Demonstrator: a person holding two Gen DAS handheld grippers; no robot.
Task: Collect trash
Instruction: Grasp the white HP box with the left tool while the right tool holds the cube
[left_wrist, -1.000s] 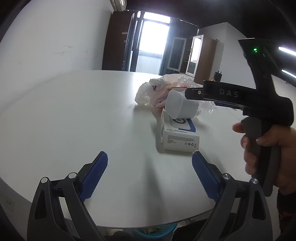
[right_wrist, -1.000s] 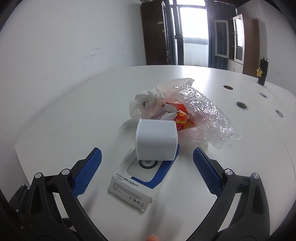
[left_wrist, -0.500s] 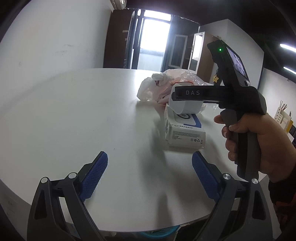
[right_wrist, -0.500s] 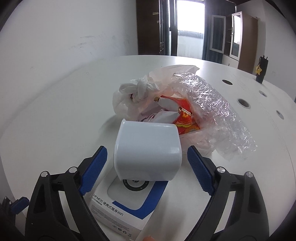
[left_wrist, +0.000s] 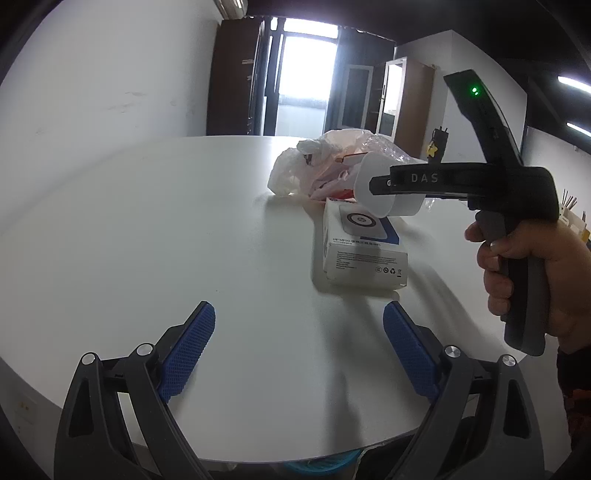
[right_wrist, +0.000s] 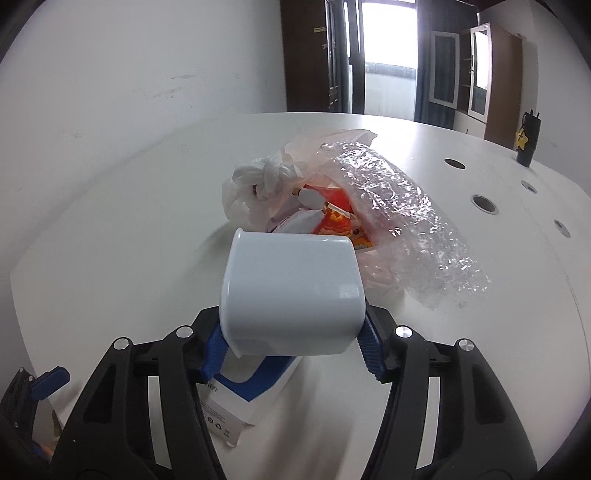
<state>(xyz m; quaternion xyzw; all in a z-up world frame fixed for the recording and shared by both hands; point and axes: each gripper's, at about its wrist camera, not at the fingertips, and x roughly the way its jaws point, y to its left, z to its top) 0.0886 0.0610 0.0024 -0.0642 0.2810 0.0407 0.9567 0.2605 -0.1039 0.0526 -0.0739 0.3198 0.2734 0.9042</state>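
The left gripper (left_wrist: 299, 354) hangs with fingers spread wide over the bare white table (left_wrist: 147, 229). At its one o'clock, the right gripper (right_wrist: 293, 341), its jaws just closing, clamps a white plastic cup (right_wrist: 291, 291) above the white-and-blue carton (left_wrist: 364, 251). At twelve o'clock lies the plastic trash bag (right_wrist: 388, 206).

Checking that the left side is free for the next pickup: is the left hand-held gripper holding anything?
No. The left hand-held gripper stands open above the bare table, with nothing between its blue pads.
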